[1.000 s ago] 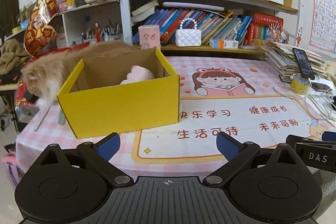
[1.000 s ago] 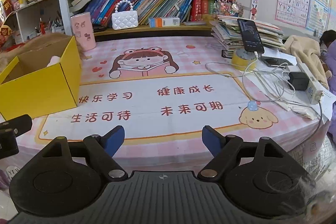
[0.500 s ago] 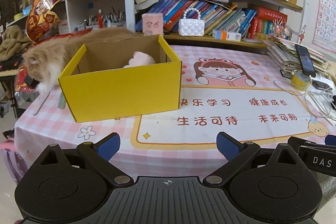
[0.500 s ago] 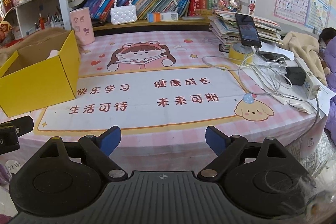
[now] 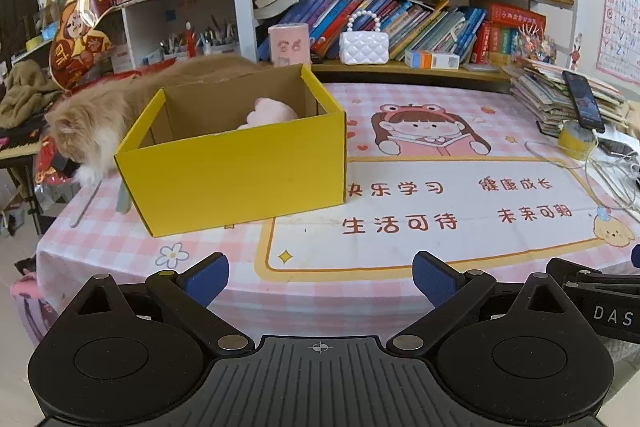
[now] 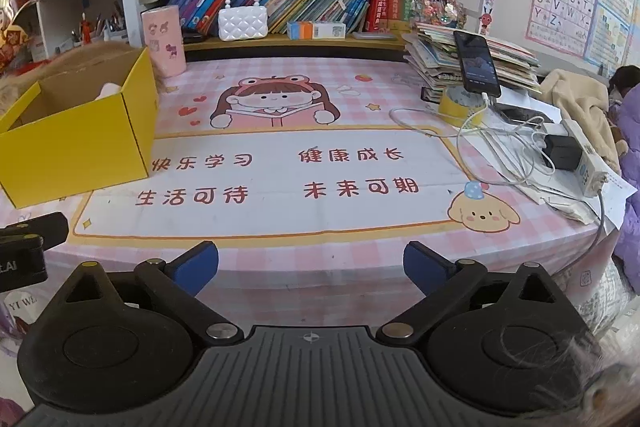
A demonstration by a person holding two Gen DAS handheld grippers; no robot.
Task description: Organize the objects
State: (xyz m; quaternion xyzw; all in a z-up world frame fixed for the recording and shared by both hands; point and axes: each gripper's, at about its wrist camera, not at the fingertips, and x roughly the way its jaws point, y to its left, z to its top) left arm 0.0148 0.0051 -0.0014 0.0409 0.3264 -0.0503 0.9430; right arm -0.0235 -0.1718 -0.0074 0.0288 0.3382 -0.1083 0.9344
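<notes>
A yellow cardboard box (image 5: 236,179) stands on the left of the table, also in the right wrist view (image 6: 80,143). A pink soft object (image 5: 272,113) lies inside it, partly hidden by the wall. My left gripper (image 5: 320,277) is open and empty, held off the table's front edge, well short of the box. My right gripper (image 6: 311,267) is open and empty, also off the front edge, to the right of the box.
A pink printed mat (image 6: 280,171) covers the table. A fluffy cat (image 5: 92,115) lies behind the box at left. A pink cup (image 6: 164,41), white purse (image 6: 242,23), book stack with phone (image 6: 476,63), tape roll and cables (image 6: 520,143) stand at the back and right.
Both grippers have drawn back and risen from the table, so more of its front edge shows. The box and its contents have not moved. Both grippers stay open.
</notes>
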